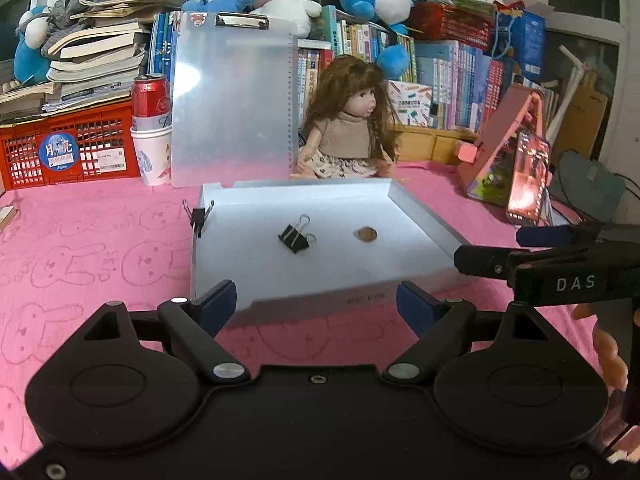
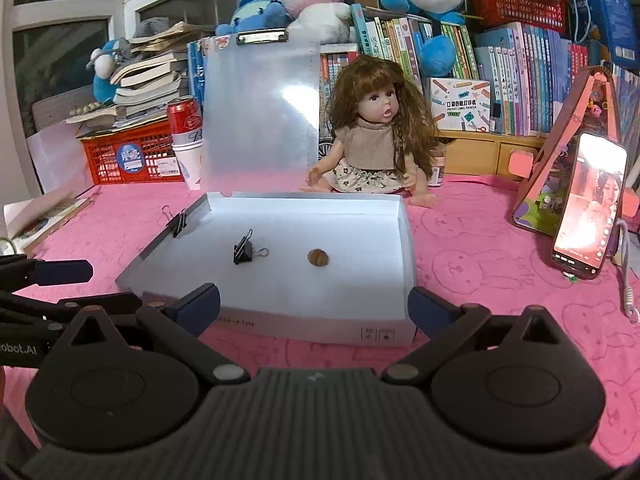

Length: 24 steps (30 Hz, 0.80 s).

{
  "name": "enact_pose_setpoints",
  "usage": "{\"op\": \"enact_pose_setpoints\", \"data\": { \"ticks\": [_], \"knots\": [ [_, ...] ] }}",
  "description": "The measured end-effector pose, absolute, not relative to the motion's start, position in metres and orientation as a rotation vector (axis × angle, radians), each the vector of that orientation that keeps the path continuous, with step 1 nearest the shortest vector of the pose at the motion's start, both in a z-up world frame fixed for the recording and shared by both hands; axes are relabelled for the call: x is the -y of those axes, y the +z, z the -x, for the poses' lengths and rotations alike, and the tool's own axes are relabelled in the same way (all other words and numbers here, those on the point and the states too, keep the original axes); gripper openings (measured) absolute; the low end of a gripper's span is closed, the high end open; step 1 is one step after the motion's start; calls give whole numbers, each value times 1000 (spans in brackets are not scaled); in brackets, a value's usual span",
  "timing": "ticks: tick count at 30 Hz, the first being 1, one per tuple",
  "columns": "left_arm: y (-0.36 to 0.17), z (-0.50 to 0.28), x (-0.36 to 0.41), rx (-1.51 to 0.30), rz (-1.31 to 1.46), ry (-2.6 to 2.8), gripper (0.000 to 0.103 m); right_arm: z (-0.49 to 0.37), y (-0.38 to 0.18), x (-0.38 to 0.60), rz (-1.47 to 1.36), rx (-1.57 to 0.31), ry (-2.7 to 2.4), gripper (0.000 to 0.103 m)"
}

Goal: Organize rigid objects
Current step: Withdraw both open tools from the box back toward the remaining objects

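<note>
Inside white tray (image 2: 404,248): one binder clip (image 2: 245,249), one coin, perhaps (image 2: 318,258)

Left gripper (image 1: 316,300) and right gripper (image 2: 316,306) fingers spread, empty

The white tray (image 2: 404,240) lies open from its near edge, only a binder clip (image 2: 243,251) and a coin (image 2: 318,258) on its floor, while a second clip (image 2: 179,222) grips its left wall and a doll (image 2: 372,140) and clipboard (image 2: 260,116) block the bench's far edge.
</note>
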<state>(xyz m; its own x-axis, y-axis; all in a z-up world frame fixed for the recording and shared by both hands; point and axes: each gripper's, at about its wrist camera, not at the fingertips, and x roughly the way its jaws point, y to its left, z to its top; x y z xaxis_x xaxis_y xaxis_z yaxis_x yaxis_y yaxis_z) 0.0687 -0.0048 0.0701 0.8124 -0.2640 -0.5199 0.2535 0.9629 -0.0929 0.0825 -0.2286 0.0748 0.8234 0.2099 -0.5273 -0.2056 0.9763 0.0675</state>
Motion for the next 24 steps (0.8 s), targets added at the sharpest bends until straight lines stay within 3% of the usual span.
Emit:
{"op": "enact_pose_setpoints", "data": {
  "ticks": [24],
  "knots": [
    [37, -4, -7, -533, -5, -254, 87, -7, 32, 241, 40, -545, 196, 103]
  ]
}}
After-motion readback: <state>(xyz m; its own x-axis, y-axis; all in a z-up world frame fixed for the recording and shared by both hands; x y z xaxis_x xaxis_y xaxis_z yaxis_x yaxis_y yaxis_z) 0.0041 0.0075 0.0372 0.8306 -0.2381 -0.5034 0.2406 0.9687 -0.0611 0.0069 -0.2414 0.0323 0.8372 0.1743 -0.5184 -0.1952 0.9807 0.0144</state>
